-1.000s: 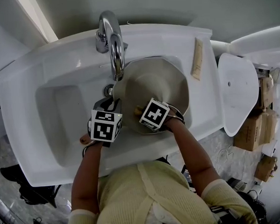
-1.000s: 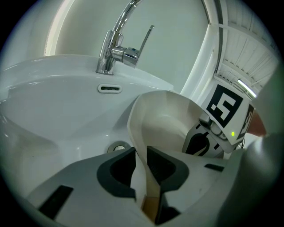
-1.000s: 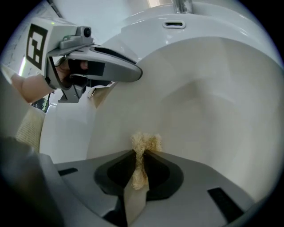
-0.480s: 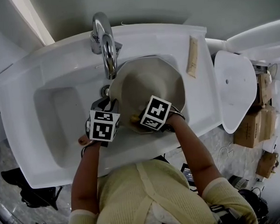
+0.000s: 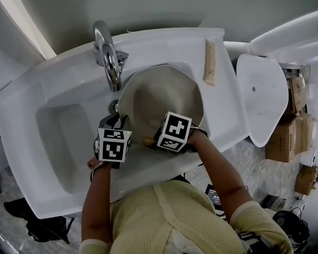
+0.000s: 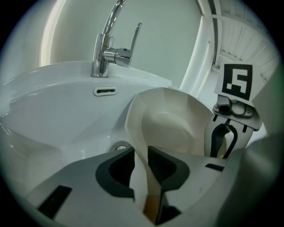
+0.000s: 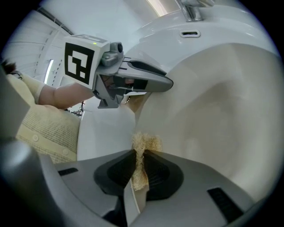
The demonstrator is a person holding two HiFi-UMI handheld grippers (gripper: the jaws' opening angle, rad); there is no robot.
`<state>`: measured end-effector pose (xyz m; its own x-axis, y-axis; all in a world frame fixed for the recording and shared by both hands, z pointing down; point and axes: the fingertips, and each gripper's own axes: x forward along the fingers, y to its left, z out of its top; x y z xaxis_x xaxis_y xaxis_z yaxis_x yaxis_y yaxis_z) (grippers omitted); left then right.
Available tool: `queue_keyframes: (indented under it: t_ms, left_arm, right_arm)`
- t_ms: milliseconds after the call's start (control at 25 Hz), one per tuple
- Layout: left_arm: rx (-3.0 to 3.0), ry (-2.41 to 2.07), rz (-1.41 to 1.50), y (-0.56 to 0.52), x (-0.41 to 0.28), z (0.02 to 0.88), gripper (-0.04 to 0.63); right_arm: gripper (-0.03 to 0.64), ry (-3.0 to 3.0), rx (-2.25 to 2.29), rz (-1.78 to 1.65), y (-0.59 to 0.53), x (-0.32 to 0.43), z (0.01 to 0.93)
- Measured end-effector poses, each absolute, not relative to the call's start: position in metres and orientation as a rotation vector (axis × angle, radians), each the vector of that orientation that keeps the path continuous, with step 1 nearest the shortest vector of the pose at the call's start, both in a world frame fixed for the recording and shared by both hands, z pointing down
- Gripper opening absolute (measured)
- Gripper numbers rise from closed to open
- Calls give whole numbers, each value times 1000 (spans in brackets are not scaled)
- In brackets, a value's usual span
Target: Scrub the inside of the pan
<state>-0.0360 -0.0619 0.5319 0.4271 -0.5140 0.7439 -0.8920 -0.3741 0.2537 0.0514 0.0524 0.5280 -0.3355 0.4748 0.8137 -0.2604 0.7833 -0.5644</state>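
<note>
The cream pan [image 5: 160, 100] sits tilted in the white sink [image 5: 56, 92], near the faucet [image 5: 106, 52]. The left gripper [image 6: 141, 170] clamps its handle [image 6: 151, 207]. The right gripper [image 7: 140, 166] pinches a fibrous scrubber [image 7: 144, 142] against the pan's near inner wall.

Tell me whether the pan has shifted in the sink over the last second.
No. In the head view the pan keeps its left edge right beside the drain, as it did a second ago; only the camera has drifted.

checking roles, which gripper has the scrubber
The right gripper: its jaws pinch the tan fibrous scrubber against the pan. The left gripper is shut on the pan handle instead.
</note>
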Motion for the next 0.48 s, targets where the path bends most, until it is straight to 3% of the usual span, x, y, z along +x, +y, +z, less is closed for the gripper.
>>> queue_keyframes:
  t_ms: [480]
  left_arm:
    - [2033,-1177,734,-60,-34,530,133]
  right_arm:
    - [74,-1897,51,618,6,62,498]
